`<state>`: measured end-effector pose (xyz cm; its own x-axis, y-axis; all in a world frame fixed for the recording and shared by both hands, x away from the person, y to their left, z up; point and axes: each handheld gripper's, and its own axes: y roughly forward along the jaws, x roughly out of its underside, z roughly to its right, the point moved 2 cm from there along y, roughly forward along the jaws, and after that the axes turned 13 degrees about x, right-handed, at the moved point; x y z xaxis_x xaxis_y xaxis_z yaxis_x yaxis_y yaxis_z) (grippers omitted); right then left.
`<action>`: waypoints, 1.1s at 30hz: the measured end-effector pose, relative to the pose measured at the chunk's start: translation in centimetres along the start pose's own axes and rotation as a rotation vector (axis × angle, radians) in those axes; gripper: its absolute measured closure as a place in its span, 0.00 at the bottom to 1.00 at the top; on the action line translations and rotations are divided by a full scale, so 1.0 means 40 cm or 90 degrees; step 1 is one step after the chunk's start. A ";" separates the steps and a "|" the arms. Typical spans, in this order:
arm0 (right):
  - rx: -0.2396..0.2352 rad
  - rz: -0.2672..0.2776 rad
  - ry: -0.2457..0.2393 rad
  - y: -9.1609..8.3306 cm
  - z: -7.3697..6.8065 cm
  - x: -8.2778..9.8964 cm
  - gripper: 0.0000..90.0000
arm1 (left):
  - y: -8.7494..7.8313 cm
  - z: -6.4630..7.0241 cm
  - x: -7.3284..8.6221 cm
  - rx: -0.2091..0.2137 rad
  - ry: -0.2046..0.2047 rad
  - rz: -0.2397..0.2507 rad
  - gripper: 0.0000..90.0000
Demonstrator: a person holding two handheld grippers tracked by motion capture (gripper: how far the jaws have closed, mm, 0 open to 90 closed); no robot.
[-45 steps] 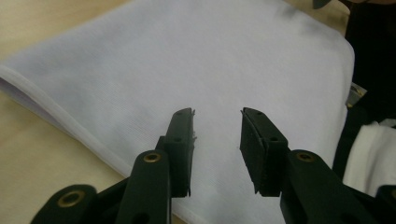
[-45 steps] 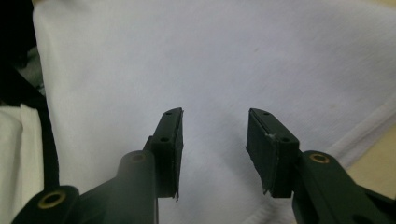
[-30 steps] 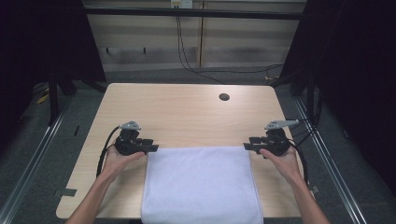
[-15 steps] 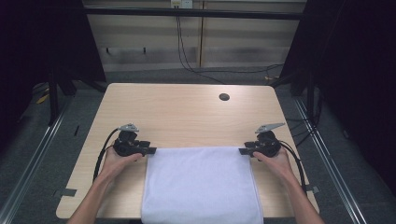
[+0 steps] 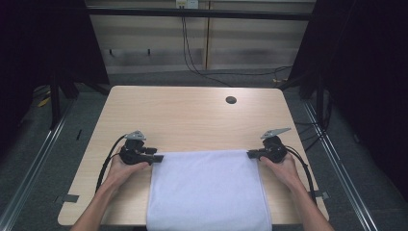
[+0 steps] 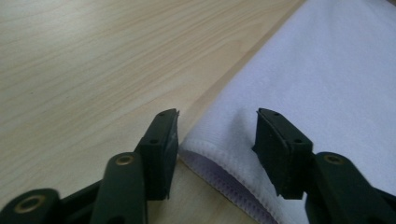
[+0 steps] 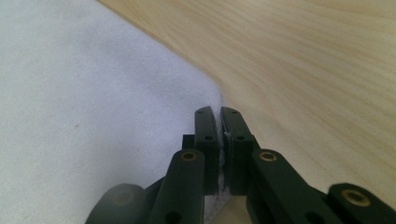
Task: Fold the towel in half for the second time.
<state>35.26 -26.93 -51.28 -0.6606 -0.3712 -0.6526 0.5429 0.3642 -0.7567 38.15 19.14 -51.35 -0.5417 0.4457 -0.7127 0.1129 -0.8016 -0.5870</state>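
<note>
Light wooden table (image 5: 192, 120), grey floor (image 5: 57, 130), dark curtains (image 5: 365, 72), panelled back wall (image 5: 250, 48)

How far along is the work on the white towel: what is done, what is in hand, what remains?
Done: the right gripper has just closed and pinches the white towel at its far right corner. In hand: the left gripper straddles the far left corner, jaws open, not yet pressing. Left: closing it, then probably lifting or folding; the towel lies flat on the table.
</note>
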 end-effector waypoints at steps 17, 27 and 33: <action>-0.027 0.052 0.048 -0.037 0.039 -0.018 0.96 | -0.024 0.004 -0.036 0.039 0.008 0.026 0.93; 0.002 0.081 0.052 -0.073 0.085 -0.094 0.96 | -0.049 -0.001 -0.159 -0.005 0.041 0.072 0.94; 0.012 0.109 0.065 -0.096 0.110 -0.136 0.96 | -0.072 -0.010 -0.224 -0.022 0.057 0.085 0.94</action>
<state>39.07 -30.06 -45.01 -0.6065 -0.2170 -0.7649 0.6605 0.3980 -0.6367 43.03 17.64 -43.42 -0.4443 0.3709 -0.8155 0.2088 -0.8423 -0.4969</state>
